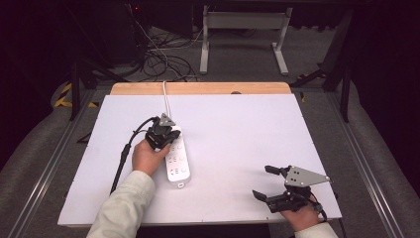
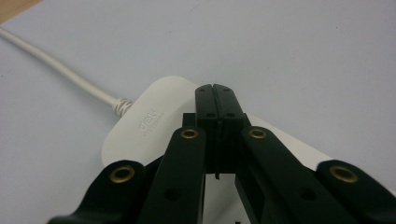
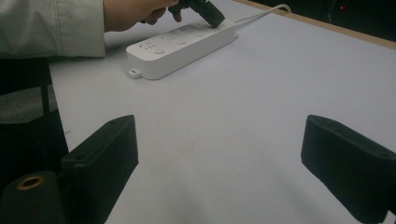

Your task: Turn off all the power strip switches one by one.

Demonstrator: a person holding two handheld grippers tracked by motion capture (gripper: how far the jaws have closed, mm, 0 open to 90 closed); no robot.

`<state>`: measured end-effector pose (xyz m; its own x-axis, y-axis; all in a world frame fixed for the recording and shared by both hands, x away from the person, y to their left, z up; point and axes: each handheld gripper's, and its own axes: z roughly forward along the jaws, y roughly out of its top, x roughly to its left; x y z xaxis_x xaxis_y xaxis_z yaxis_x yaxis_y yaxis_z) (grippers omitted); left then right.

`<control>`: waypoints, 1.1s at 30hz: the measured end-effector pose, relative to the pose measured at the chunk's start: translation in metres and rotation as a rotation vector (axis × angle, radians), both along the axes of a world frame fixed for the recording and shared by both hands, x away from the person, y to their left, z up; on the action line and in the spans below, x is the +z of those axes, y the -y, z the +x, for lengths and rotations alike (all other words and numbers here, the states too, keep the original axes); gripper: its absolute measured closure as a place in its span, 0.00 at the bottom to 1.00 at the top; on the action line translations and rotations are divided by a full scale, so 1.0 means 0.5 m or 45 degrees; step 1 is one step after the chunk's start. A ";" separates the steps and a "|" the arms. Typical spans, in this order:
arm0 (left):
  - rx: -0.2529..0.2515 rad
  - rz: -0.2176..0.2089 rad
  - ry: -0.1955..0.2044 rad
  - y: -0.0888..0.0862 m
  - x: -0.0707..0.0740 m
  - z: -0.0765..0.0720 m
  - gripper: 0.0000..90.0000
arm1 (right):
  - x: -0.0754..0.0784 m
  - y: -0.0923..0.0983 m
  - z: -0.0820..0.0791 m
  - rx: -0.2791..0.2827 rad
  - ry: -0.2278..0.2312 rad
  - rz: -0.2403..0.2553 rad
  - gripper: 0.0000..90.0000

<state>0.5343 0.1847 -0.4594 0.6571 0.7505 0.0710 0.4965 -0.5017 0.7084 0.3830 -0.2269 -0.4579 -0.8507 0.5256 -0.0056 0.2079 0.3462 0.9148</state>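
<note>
White plastic power strip (image 1: 177, 159) sits left of centre on the table (image 1: 237, 134), long axis running toward and away from the person, with its pale cord (image 1: 166, 96) leaving the far end and going off over the wooden back edge. Left gripper (image 1: 168, 135) is down on that far end, jaws pressed fully together with nothing between them; in the left gripper view the closed tips (image 2: 215, 95) rest right over the rounded top of the strip near where the cord (image 2: 56, 65) plugs in, though whether they actually press on it I can't tell for sure. Left hand (image 1: 147, 156) hugs the strip's left side. Right gripper (image 1: 265, 182) hangs out near the front right corner of the table, well apart from the strip, jaws spread wide and holding nothing, just bare tabletop between them in the right gripper view. From there the strip (image 3: 180, 49) shows its row of sockets and buttons, with the left gripper (image 3: 205, 11) on its far end. Nothing stands between the two grippers, so plenty of open surface across the middle and right. Right gripper is close to the front edge.
</note>
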 end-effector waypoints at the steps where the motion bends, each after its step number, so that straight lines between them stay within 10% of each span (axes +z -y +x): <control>1: 0.002 0.004 0.001 0.001 0.000 0.000 1.00 | 0.000 0.000 0.000 0.001 0.000 -0.001 0.13; 31: 0.079 0.094 -0.009 0.020 0.015 -0.006 1.00 | 0.001 0.000 -0.004 -0.003 0.003 -0.001 0.13; 33: 0.079 0.026 -0.016 0.013 0.028 -0.009 1.00 | 0.000 0.001 -0.002 -0.004 0.000 -0.002 0.13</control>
<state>0.5296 0.1783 -0.4455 0.6102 0.7883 0.0790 0.5357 -0.4840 0.6919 0.3820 -0.2275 -0.4579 -0.8489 0.5285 -0.0066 0.2089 0.3469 0.9143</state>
